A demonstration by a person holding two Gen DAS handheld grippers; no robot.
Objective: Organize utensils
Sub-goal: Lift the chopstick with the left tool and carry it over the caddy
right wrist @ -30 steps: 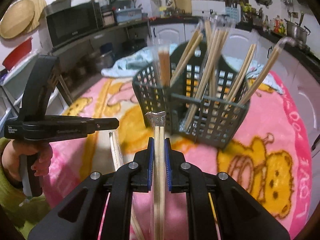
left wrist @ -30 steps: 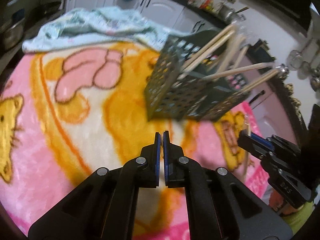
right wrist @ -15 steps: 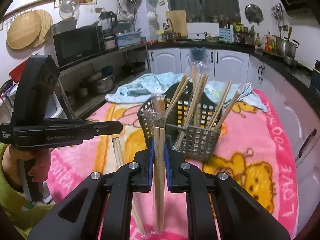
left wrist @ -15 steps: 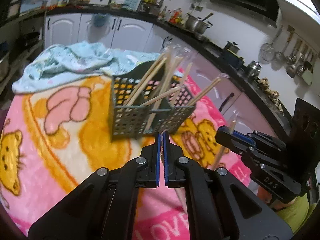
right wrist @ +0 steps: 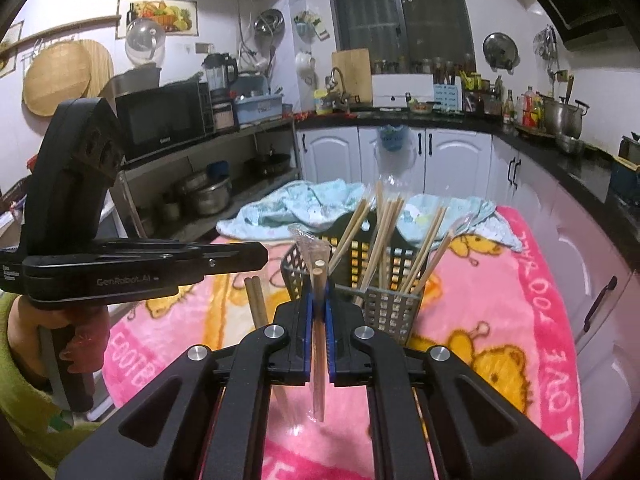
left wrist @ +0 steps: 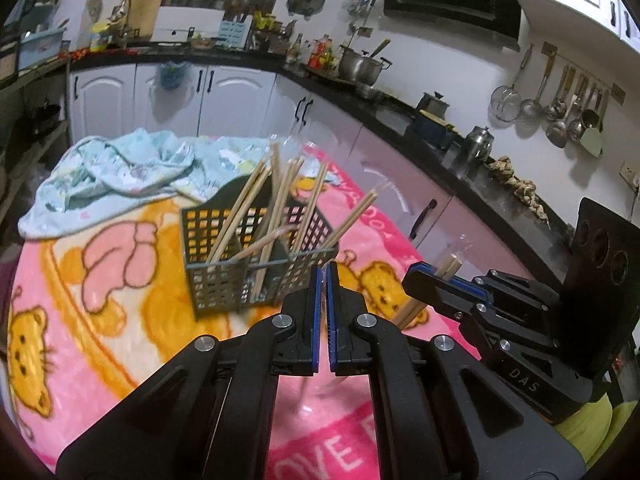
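The bottom of the green basket [right wrist: 394, 312] hides behind the right gripper [right wrist: 319, 300]. The wrapped chopsticks [right wrist: 319, 320] it pinches are blurry low down. The pink blanket [left wrist: 100, 320] is cut off at the picture's bottom edge. The hand [right wrist: 80, 344] is partly hidden by the left gripper's handle.
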